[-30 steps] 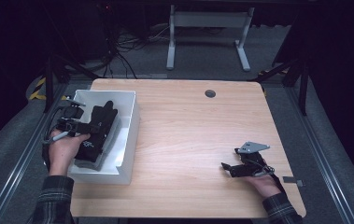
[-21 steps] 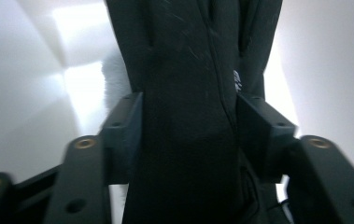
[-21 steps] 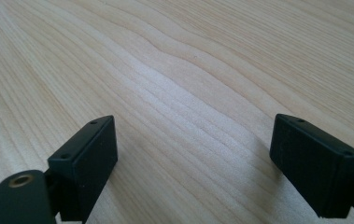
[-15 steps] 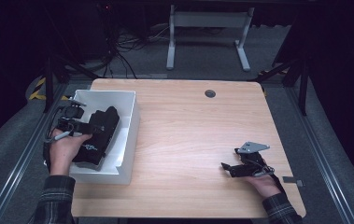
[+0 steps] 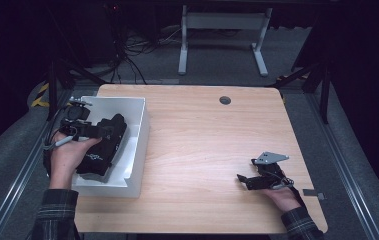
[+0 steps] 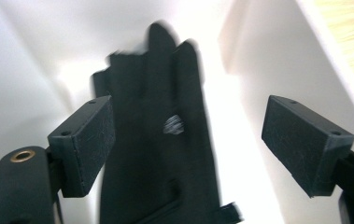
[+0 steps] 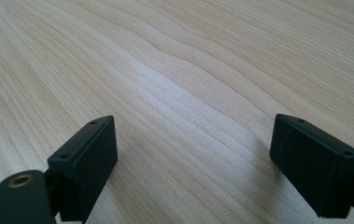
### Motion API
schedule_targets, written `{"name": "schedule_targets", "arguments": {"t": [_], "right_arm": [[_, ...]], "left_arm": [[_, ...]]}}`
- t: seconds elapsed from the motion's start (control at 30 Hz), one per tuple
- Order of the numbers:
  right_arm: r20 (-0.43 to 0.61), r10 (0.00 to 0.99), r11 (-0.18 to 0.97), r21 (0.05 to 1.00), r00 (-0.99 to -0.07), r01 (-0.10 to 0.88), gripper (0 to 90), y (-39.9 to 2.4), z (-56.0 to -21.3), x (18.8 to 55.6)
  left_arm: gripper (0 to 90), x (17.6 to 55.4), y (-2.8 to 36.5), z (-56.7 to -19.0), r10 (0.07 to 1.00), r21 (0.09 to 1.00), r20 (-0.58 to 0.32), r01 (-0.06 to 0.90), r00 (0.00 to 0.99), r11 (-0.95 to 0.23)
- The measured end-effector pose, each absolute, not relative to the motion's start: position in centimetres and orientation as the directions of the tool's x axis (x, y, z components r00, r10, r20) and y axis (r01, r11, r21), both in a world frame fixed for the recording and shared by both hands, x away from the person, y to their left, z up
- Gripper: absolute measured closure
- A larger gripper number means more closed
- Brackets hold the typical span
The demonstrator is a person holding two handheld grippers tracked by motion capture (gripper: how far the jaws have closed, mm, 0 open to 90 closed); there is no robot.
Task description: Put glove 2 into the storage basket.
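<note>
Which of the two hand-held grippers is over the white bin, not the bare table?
The left hand-held gripper: its open jaws straddle a black glove in the white bin. The right hand-held gripper rests on the wooden table.

A dim lab or studio: a bare wooden table (image 5: 202, 150), floor cables (image 5: 137, 55), metal stand legs (image 5: 222, 45).

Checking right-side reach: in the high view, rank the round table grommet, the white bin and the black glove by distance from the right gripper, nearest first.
From the right gripper, near the table's right front:
1. Round grommet, toward the far edge, nearest.
2. White bin, at the left; its right wall is slightly farther than the grommet.
3. Black glove, inside the bin, under the left gripper.
</note>
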State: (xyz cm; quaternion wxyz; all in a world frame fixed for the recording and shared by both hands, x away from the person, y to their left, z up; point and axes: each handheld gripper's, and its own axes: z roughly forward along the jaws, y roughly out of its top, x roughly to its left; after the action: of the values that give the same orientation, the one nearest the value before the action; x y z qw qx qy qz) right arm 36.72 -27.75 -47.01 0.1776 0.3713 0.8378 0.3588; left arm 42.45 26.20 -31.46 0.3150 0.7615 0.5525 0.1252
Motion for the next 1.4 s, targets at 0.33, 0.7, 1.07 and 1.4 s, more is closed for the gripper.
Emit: {"name": "schedule_targets", "arguments": {"t": [0.33,0.7,1.07,1.4], "right_arm": [[-0.031,0.75,0.467,0.733,-0.661,0.495,15.4,-27.8,-47.0,36.7],[-0.03,0.75,0.466,0.734,-0.661,0.495,15.4,-27.7,-47.0,36.7],[-0.031,0.749,0.467,0.733,-0.661,0.494,15.5,-27.8,-47.0,36.7],[-0.029,0.748,0.466,0.735,-0.663,0.493,15.5,-27.8,-47.0,36.7]], "left_arm": [[17.9,41.7,21.3,-30.8,0.848,0.673,-0.192,0.696,0.494,-0.253],[17.7,40.4,15.4,-31.6,0.764,0.696,-0.205,0.64,0.612,-0.326],[17.8,38.8,10.1,-33.4,0.679,0.71,-0.2,0.582,0.706,-0.396],[17.8,37.4,5.9,-36.8,0.63,0.696,-0.185,0.553,0.755,-0.458]]}}
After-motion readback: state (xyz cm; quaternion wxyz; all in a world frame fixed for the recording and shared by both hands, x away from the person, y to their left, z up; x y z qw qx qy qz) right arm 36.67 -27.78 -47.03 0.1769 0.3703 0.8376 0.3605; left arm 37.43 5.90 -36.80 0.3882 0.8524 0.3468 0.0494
